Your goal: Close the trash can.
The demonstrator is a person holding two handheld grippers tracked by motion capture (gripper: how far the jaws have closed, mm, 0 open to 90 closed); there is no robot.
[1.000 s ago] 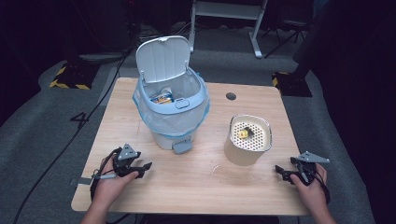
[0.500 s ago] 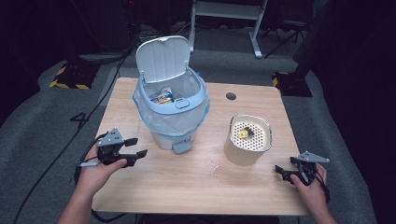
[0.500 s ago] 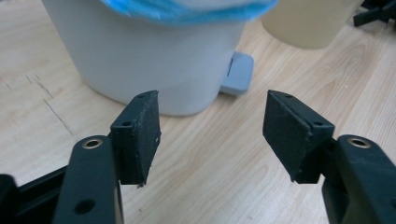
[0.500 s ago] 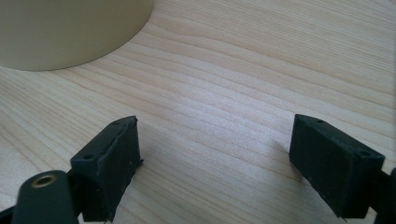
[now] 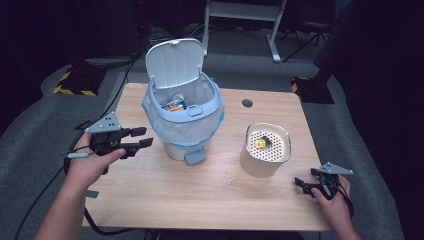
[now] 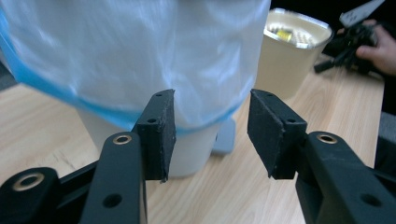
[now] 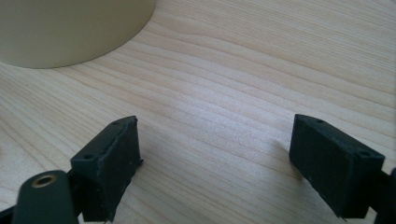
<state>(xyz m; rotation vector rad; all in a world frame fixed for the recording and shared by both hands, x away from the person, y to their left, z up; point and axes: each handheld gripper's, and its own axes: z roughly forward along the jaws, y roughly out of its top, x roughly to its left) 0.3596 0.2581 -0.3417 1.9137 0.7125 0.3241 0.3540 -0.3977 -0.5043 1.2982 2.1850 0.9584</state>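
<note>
A white pedal bin (image 5: 184,112) with a blue bag liner stands mid-table, its lid up, with a yellow-blue packet (image 5: 174,105) inside. My left gripper (image 5: 142,138) is open, raised just left of the bin, jaws pointing at it; the bag (image 6: 140,56) hangs close ahead of the gripper (image 6: 211,135) in the left gripper view. A cream cylindrical container (image 5: 264,149) with a perforated top holds a small yellow piece (image 5: 260,144). My right gripper (image 5: 301,185) rests open on the table at the front right, and its jaws (image 7: 215,163) span bare wood near the container's base (image 7: 70,28).
The wooden table (image 5: 200,200) has a round cable hole (image 5: 247,103) at the back right. The bin's grey pedal (image 5: 194,157) juts toward me. A small light scrap (image 5: 230,181) lies on the wood near the front. Cables trail off the left edge.
My left gripper has lifted off the table and moved up and toward the bin's left side. The right gripper has stayed put.
</note>
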